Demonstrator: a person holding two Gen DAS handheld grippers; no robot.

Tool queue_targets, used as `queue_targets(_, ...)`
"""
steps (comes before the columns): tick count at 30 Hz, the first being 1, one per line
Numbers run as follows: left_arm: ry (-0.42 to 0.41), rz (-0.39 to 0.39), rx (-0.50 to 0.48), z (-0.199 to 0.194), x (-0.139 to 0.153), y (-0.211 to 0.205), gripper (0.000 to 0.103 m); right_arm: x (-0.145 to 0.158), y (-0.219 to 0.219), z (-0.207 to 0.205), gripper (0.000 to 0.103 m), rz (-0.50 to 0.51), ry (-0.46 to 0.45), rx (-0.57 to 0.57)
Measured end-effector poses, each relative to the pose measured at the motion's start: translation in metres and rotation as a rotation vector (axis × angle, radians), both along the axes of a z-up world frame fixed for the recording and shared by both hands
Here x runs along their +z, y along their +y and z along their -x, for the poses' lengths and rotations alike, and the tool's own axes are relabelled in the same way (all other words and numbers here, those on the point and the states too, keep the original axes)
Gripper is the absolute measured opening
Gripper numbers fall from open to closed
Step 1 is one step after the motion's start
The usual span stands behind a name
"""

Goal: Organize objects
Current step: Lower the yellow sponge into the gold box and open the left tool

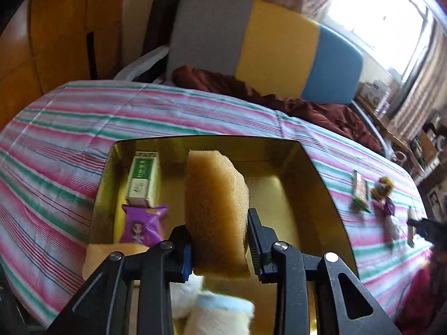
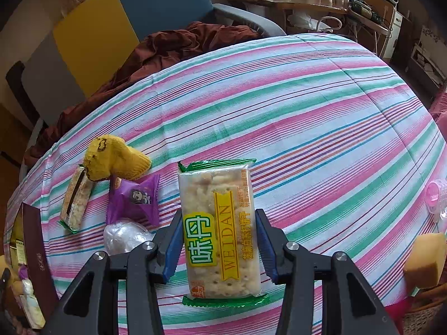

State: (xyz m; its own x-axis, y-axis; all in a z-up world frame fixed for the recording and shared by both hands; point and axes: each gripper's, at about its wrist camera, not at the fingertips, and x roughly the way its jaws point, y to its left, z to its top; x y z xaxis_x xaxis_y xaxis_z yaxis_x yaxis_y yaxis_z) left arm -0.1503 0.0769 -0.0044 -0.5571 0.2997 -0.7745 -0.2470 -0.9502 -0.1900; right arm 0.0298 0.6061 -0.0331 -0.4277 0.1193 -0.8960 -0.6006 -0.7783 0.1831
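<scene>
With the left gripper (image 1: 219,234) clamped on the sponge (image 1: 216,201) above the gold box (image 1: 321,184), lower it into the bare middle before letting go, while the right gripper (image 2: 219,240) clasps the cracker pack (image 2: 220,231) over the bed.

Tan-yellow sponge (image 1: 216,209) up front, porous all over, sitting between black fingers (image 1: 255,234) with a flash of blue padding. Under it, a shiny gold box (image 1: 321,195), and inside that a green-and-white carton (image 1: 142,177) and a purple packet (image 1: 142,224) printed with a cartoon face. The bedcover (image 1: 69,117) runs in pink, mint-green, white and thin blue stripes. Over on the right wrist view, a clear cracker pack (image 2: 219,229) with green ends, a yellow ribbon and a lime label. Mustard-yellow knit toy (image 2: 116,157) with dark stitching beside a second purple wrapper (image 2: 134,198). Behind: chair back (image 1: 265,44) in grey, yellow and blue panels, maroon cloth (image 2: 167,44) bunched below.
</scene>
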Motion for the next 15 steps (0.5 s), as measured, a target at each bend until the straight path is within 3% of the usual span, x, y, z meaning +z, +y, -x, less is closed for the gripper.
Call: queue_targets(15, -0.084, 0.118, 0.015, 0.061, -0.038, 0.011, 0.035, -0.004, -0.007, 0.013, 0.048, 0.004, -0.015, 0.018)
